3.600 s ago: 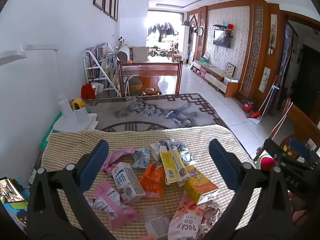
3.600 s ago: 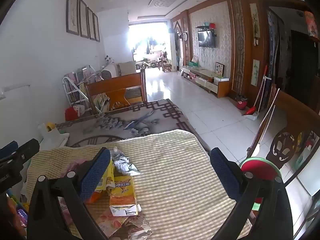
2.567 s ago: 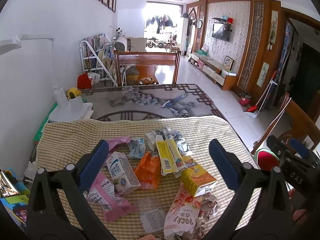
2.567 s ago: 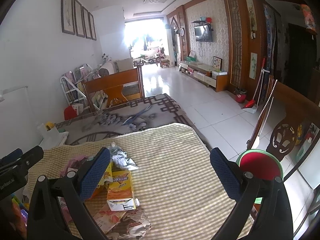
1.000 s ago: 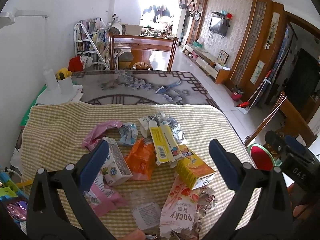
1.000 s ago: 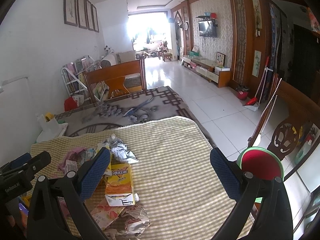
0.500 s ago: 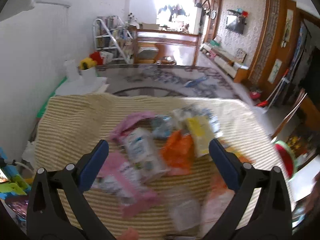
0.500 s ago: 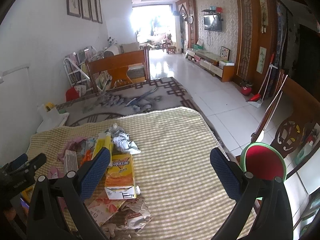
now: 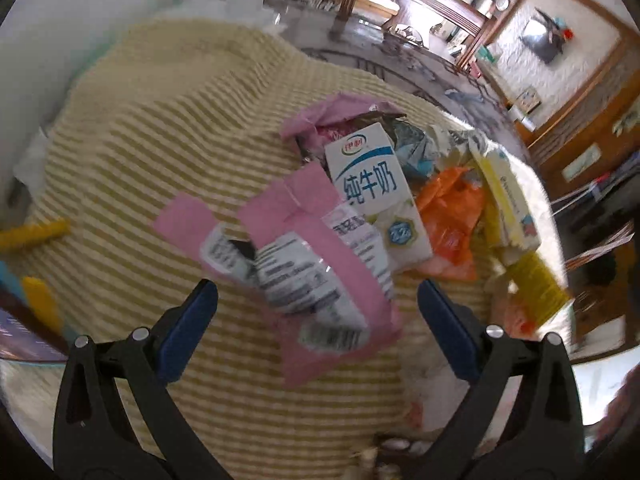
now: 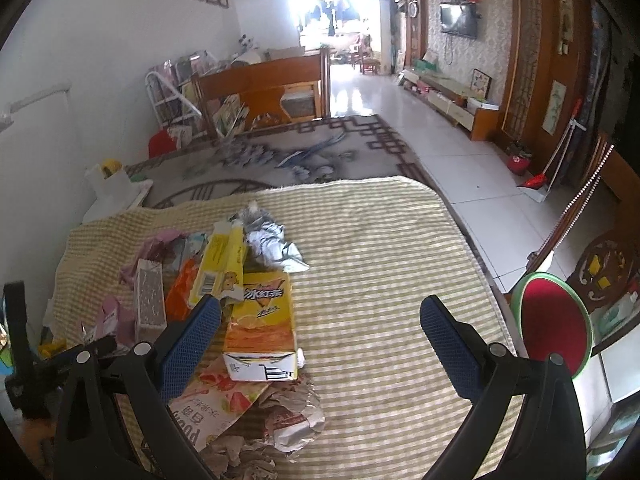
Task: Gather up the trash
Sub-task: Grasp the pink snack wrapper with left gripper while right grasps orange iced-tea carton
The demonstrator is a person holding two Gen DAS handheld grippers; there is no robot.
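Jaws of left gripper [image 9: 318,326] spread wide over pink wrapper [image 9: 320,276], right gripper [image 10: 320,334] likewise wide, both empty

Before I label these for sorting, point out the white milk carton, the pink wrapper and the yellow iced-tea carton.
white milk carton [image 9: 370,184], left wrist view, blue-lettered face.
pink wrapper [image 9: 320,280], left wrist view, printed middle.
yellow iced-tea carton [image 10: 262,320], right wrist view, top face.

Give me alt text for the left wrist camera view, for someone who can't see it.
The open left gripper hangs low over a flattened pink wrapper on a yellow checked tablecloth. Just beyond lie a white milk carton, an orange wrapper and yellow cartons; the picture is motion-blurred.
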